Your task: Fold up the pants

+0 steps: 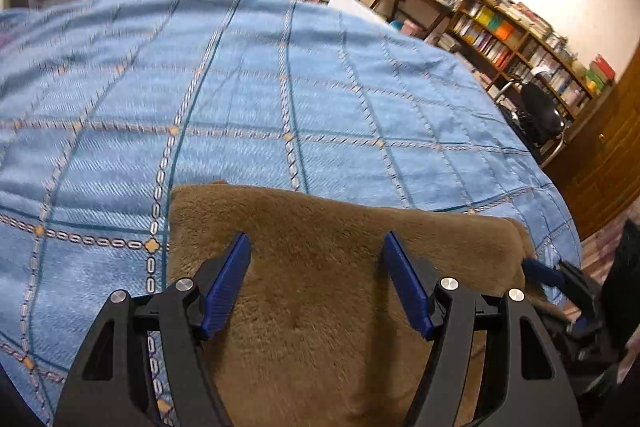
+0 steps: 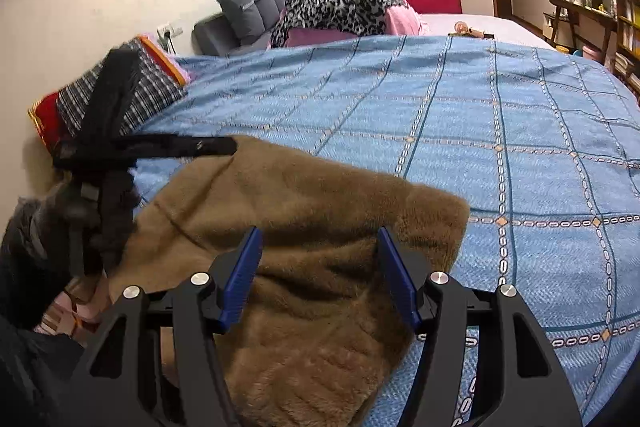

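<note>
While both stand spread with nothing between their pads, the left hand-held gripper (image 1: pixel 316 259) and right hand-held gripper (image 2: pixel 318 255) hover over the brown fuzzy pants (image 2: pixel 304 203), folded on the blue checked bedspread (image 2: pixel 460 107) at the bed's near edge.

A home bedroom is showing. A blue bedspread (image 2: pixel 440 115) is covering the bed, a padded headboard (image 2: pixel 256 7) leaning behind. Crowded bookshelves (image 1: pixel 520 39) are lining one wall.
</note>
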`<control>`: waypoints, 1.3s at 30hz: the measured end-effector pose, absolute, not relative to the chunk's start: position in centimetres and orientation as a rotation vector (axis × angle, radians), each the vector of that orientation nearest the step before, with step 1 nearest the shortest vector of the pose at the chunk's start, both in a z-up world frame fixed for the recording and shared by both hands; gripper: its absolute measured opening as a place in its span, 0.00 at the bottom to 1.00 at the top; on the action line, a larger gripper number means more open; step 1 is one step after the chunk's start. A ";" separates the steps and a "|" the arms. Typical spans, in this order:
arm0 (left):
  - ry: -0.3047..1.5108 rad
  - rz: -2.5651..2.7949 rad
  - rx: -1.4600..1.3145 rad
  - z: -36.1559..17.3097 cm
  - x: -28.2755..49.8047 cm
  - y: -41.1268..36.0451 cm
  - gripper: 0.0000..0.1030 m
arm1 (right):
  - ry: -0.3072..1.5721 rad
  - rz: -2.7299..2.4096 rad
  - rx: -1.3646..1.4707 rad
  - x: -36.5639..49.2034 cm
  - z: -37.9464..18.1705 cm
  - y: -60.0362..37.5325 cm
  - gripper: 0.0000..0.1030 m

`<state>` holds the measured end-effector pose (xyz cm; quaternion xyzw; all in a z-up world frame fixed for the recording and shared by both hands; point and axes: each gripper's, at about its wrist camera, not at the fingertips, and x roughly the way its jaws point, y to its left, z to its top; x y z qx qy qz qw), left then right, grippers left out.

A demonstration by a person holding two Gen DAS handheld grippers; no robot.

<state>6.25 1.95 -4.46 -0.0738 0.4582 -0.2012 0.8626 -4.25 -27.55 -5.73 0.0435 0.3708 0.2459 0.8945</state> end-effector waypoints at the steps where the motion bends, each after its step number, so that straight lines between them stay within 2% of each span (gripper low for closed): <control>1: 0.977 -0.418 -0.163 -5.0 6.7 2.1 0.67 | 0.781 0.513 0.088 -4.2 -6.4 -27.6 0.60; 6: 0.990 -0.402 -0.206 -6.9 7.4 2.4 0.67 | 0.774 0.524 0.100 -4.6 -8.9 -28.0 0.62; 13: 0.954 -0.410 -0.245 -5.7 5.5 3.6 0.67 | 0.797 0.526 0.128 -4.3 -7.3 -28.5 0.63; 15: 0.945 -0.404 -0.255 -5.0 4.7 4.2 0.73 | 0.790 0.527 0.195 -4.3 -6.2 -29.5 0.66; 18: 0.922 -0.401 -0.268 -3.7 3.2 5.2 0.77 | 0.784 0.506 0.288 -4.5 -5.1 -31.1 0.76; 23: 0.957 -0.356 -0.273 -3.6 2.0 6.9 0.86 | 0.859 0.422 0.350 -3.8 -6.0 -32.7 0.77; 28: 1.046 -0.326 -0.321 -5.9 2.2 8.5 0.86 | 0.966 0.421 0.477 -2.7 -8.8 -33.4 0.77; 31: 1.089 -0.350 -0.371 -7.1 2.3 9.2 0.86 | 1.016 0.458 0.567 -2.0 -10.2 -33.9 0.83; 39: 1.147 -0.456 -0.423 -8.7 2.8 9.6 0.86 | 1.080 0.508 0.680 -1.5 -11.9 -34.1 0.86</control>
